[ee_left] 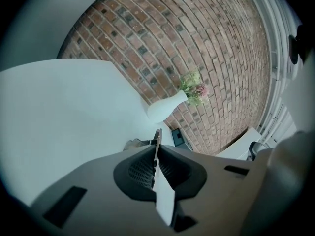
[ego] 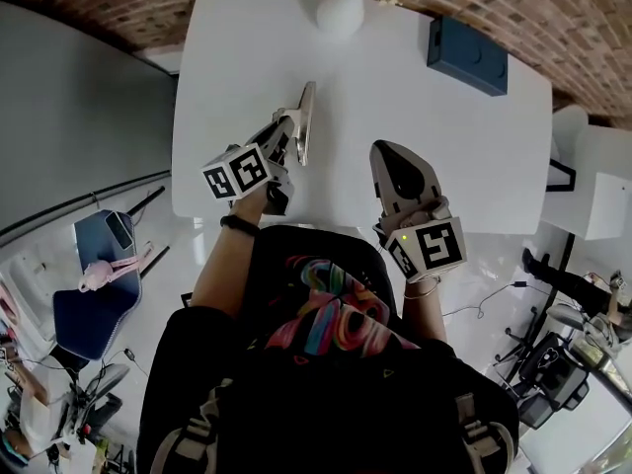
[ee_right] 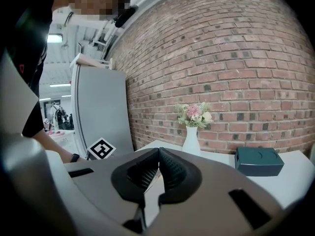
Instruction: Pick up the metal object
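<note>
The left gripper (ego: 288,131) is clamped on a thin, flat, silvery metal plate (ego: 306,112). In the left gripper view its two dark ribbed jaws are pressed against either face of the plate (ee_left: 164,198), which stands on edge between them and sticks out past the fingertips. From the head view, the plate is held over the left half of the white rectangular table (ego: 415,97), about midway between the near and far edges. Whether its lower edge still touches the tabletop cannot be told.

The right gripper (ego: 390,156) sits over the table near the middle of the near edge, well apart from the plate. In the right gripper view its jaws (ee_right: 158,154) meet tip to tip with nothing between them.

A white narrow-necked vase (ego: 341,10) holding pink and cream flowers (ee_right: 194,113) stands at the middle of the far edge. A dark teal rectangular box (ego: 466,55) lies at the far right corner. A red-brown brick wall (ee_right: 236,58) rises just behind the far edge. The black-and-white marker cube (ee_right: 101,149) of the left gripper shows in the right gripper view, beside a tall grey panel (ee_right: 101,112).
</note>
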The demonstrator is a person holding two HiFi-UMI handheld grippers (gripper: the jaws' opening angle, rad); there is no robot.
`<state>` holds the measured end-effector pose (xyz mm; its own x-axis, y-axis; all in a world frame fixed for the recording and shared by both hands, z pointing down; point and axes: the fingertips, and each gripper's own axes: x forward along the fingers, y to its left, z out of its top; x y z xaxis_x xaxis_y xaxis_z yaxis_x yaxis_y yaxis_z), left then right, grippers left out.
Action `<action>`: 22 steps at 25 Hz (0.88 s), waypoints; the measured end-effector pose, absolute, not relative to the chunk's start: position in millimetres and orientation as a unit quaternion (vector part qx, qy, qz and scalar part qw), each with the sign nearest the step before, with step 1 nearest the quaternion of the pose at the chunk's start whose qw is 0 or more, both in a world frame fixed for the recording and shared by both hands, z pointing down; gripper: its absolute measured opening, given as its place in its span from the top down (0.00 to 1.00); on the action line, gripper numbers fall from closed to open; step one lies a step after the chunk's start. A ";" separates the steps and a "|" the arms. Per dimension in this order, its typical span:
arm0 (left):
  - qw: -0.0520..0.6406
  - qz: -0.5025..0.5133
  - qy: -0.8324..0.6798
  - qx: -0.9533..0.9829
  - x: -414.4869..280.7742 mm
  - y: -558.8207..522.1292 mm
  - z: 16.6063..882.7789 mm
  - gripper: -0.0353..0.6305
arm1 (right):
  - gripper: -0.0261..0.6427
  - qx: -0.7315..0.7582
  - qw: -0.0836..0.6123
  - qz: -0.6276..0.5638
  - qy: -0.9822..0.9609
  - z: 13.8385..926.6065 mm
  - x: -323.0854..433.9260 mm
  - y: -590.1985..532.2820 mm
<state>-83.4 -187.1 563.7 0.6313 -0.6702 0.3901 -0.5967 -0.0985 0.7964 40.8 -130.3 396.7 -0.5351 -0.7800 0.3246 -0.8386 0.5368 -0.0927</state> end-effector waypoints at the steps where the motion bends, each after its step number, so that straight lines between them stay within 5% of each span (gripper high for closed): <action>1: 0.515 -0.039 -0.427 0.742 -84.4 -186.3 558.9 0.90 | 0.93 0.467 0.121 0.119 -0.868 394.2 41.2 -129.7; 22: 0.392 -0.093 -0.390 0.828 -108.0 -159.3 430.5 0.90 | 0.93 0.450 0.092 0.089 -0.884 351.9 26.4 -123.6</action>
<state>-108.0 -159.3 430.5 0.6794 -0.7179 0.1519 -0.5724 -0.3890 0.7218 26.4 -123.6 351.9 -0.5788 -0.7789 0.2416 -0.8113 0.5799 -0.0743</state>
